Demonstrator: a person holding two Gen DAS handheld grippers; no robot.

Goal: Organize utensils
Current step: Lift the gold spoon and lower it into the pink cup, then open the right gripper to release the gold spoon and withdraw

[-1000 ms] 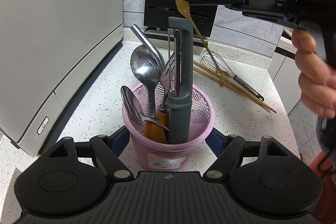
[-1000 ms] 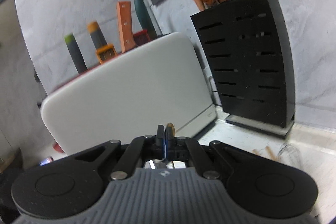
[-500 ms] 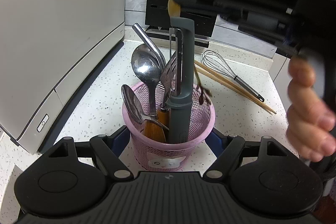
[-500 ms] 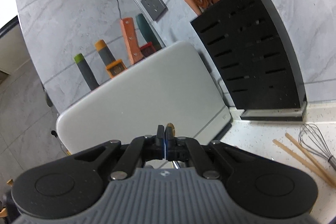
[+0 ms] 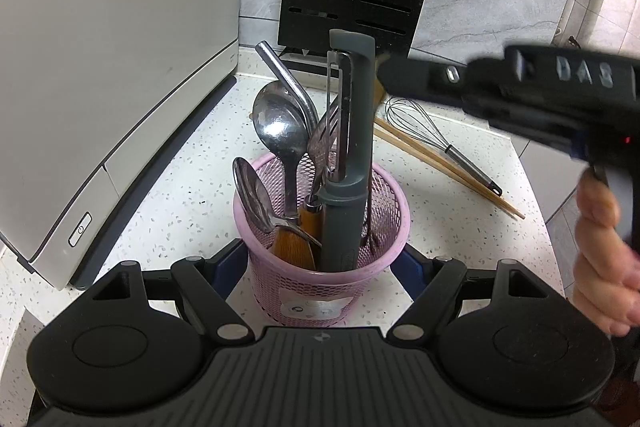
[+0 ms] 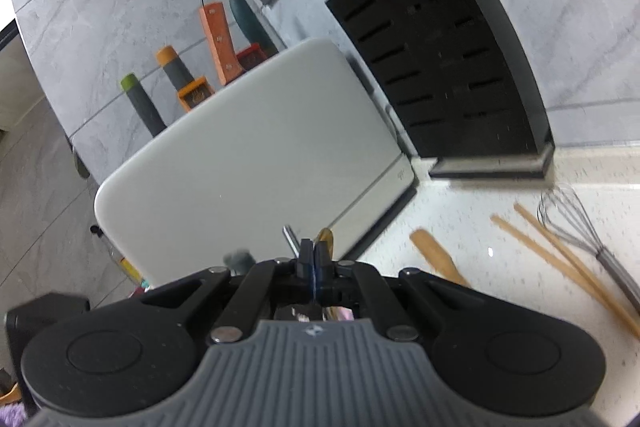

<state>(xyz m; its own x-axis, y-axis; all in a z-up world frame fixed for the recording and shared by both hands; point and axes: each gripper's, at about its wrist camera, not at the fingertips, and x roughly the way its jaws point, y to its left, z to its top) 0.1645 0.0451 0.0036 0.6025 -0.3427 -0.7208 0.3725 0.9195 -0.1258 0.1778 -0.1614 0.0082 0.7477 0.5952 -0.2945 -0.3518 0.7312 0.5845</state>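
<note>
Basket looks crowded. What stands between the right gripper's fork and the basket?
Nothing visible. The fork has its tines inside the basket, in the gap right of the peeler; the spoons crowd the left side.

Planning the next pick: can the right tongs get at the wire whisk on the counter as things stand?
Probably not yet. The right tongs are shut on a wooden-handled utensil over the pink mesh basket. The wire whisk lies in the open beside wooden chopsticks, nothing on top.
</note>
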